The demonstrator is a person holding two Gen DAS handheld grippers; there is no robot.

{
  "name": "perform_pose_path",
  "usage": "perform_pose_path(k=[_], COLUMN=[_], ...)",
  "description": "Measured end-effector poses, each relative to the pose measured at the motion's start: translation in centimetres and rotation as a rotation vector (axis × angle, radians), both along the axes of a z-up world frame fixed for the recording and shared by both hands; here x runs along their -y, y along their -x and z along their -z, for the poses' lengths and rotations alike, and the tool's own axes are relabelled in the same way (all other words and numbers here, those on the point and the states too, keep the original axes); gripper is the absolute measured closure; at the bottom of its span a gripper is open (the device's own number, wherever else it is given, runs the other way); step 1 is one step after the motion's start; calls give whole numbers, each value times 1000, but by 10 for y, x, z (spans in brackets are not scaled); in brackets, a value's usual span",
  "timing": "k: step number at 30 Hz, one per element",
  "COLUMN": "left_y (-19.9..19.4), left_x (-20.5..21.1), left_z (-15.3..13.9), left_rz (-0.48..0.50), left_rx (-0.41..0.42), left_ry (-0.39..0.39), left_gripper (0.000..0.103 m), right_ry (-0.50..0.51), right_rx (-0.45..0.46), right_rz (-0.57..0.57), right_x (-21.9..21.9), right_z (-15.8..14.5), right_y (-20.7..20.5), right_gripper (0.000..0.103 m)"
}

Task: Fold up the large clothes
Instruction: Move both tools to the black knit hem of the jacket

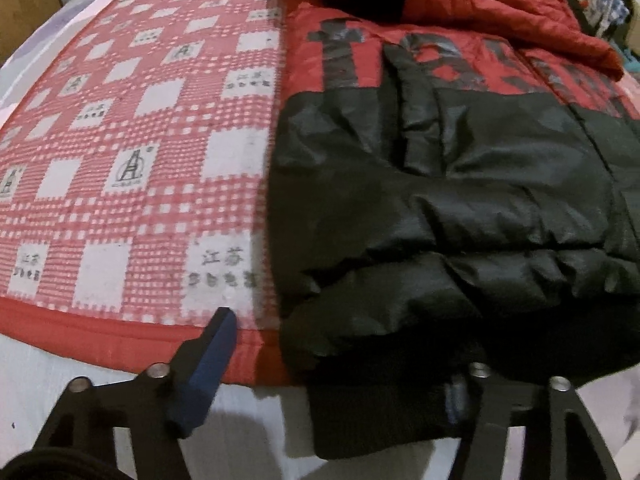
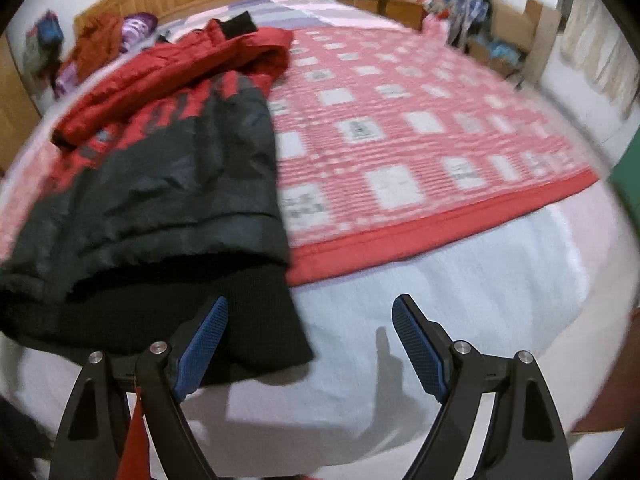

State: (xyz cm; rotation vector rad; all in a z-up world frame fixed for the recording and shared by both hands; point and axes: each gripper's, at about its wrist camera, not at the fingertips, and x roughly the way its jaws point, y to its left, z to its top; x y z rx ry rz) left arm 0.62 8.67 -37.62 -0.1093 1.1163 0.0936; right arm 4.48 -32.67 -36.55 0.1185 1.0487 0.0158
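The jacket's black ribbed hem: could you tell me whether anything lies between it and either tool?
Nothing visible does. The left tool is open, its jaws spread on either side of the jacket's black ribbed hem. The right tool is also open beside the hem's corner, with only bare white bedsheet ahead of it.

Light: dim indoor, warm cast.
Shadows: soft ones fall on the sheet (image 2: pixel 460 280).
Blur: right view smeared.
Edges: fisheye bending, dark corners.
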Motion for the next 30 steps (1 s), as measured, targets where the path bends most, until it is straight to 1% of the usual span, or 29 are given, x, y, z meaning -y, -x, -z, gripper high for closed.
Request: perform_pose_path(k=[1,2,4,7,9,13,15,16,17,19,21,22,24,25,27,29,30], left_y=[3,6,14,28,30,27,30,37,42,47,47,47,45,40,29,14,8], left_x=[0,0,-1,-3,-5,-7,-7,-5,-3,-1,-5,-8,-10,-11,-11,-14,-16], left_z=[-3,-6,-14,-29,-35,-47,-53,-58,-61,-61,-59,-61,-66,-68,-68,-62,-61], left_rz=[10,18,28,51,58,70,87,115,130,148,130,119,99,90,67,30,3], left_rx=[0,1,11,19,24,44,25,35,38,17,0,5,30,48,65,69,67], left_ry=[21,30,44,64,67,75,119,124,110,78,103,115,117,127,120,149,180], left_gripper=[43,43,43,42,42,41,41,41,41,39,39,39,39,38,34,34,34], right_ry=[-41,-70,-89,-100,-97,-94,-94,-87,-77,-81,-92,-97,-111,-115,-117,-120,-123], right_rx=[-10,-16,0,-3,-15,-9,-4,-3,0,5,-4,-9,-14,-10,-4,-9,-14], right_rz=[-14,-25,-32,-22,-18,-38,-55,-62,-73,-80,-76,-69,-58,-56,-57,-55,-53], right_x=[-1,-3,-6,-6,-5,-5,-8,-9,-11,-13,-13,-13,-12,-12,-12,-13,-14], right_z=[-1,-2,-7,-8,-7,-9,-11,-11,-13,-14,-12,-11,-11,-12,-12,-11,-10], right_y=[0,-1,0,-4,-8,-10,-10,-11,-12,-11,-11,-11,-12,-12,-13,-16,-17], right_gripper=[17,17,17,17,17,17,17,17,17,17,17,17,17,17,17,17,17])
